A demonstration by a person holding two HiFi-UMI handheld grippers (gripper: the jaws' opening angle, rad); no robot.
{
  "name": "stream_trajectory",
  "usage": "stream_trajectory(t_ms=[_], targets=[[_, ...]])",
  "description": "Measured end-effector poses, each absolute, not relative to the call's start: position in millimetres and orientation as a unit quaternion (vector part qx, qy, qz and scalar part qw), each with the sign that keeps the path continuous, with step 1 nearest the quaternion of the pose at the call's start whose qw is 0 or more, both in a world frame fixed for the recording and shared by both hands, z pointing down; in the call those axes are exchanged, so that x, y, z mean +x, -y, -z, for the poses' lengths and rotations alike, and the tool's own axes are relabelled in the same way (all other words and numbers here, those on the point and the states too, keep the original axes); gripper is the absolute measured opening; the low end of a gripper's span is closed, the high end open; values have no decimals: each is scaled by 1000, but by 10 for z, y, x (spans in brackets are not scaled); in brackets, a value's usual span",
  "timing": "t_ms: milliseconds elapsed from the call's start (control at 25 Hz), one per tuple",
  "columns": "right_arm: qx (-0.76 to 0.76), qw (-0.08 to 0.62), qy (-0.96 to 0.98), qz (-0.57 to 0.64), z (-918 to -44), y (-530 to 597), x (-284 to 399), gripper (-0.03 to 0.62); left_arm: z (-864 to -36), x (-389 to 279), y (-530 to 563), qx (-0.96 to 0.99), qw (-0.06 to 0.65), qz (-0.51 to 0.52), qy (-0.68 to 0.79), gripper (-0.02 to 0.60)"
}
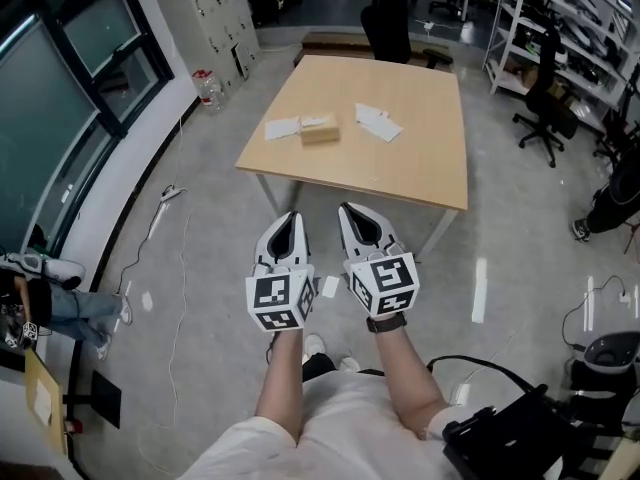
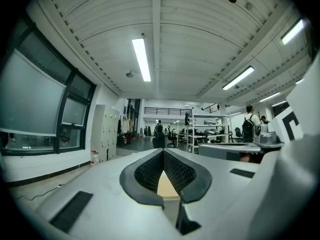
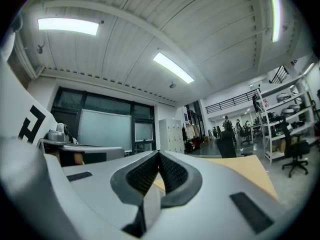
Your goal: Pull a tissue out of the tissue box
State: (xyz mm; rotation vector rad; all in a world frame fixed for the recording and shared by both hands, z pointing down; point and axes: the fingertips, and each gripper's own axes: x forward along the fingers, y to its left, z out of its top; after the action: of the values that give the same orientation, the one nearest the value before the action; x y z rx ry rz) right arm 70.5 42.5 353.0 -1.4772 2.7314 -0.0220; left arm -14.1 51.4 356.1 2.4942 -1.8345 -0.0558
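A small tan tissue box [image 1: 319, 129] lies on the wooden table [image 1: 420, 158], toward its left side. One loose white tissue [image 1: 282, 128] lies just left of the box, and others [image 1: 378, 122] lie to its right. Both grippers hang over the floor, short of the table's near edge and well away from the box. My left gripper [image 1: 291, 216] has its tips together with nothing between them. My right gripper [image 1: 347, 209] is shut and empty as well. In the left gripper view the left gripper [image 2: 162, 151] points level across the room, as does the right gripper [image 3: 159, 154] in its own view.
A black chair [image 1: 388, 23] stands at the table's far end and an office chair [image 1: 543, 108] to its right. Shelving [image 1: 560, 28] lines the right wall, windows [image 1: 70, 78] the left. A cable [image 1: 165, 230] trails on the floor; black equipment [image 1: 520, 433] sits at lower right.
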Motion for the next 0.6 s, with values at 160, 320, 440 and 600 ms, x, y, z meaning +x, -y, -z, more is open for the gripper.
stream_trajectory(t_ms=[160,320,440,600], targets=[[-474,14,-880,18,-3639,-193,739,3,-3691,-83,-305,803,31,8,595,1],[-470,13,-882,22,-3716,93,616,3,-3802,-182,11,804,40,-2,593,2],[-471,12,-882,17,-3687,308,545,3,-3798,-255,272,804,42,3,593,2],[-481,9,-877,13,-3686,670,549,3,-3812,-228,666,811,43,4,583,2]])
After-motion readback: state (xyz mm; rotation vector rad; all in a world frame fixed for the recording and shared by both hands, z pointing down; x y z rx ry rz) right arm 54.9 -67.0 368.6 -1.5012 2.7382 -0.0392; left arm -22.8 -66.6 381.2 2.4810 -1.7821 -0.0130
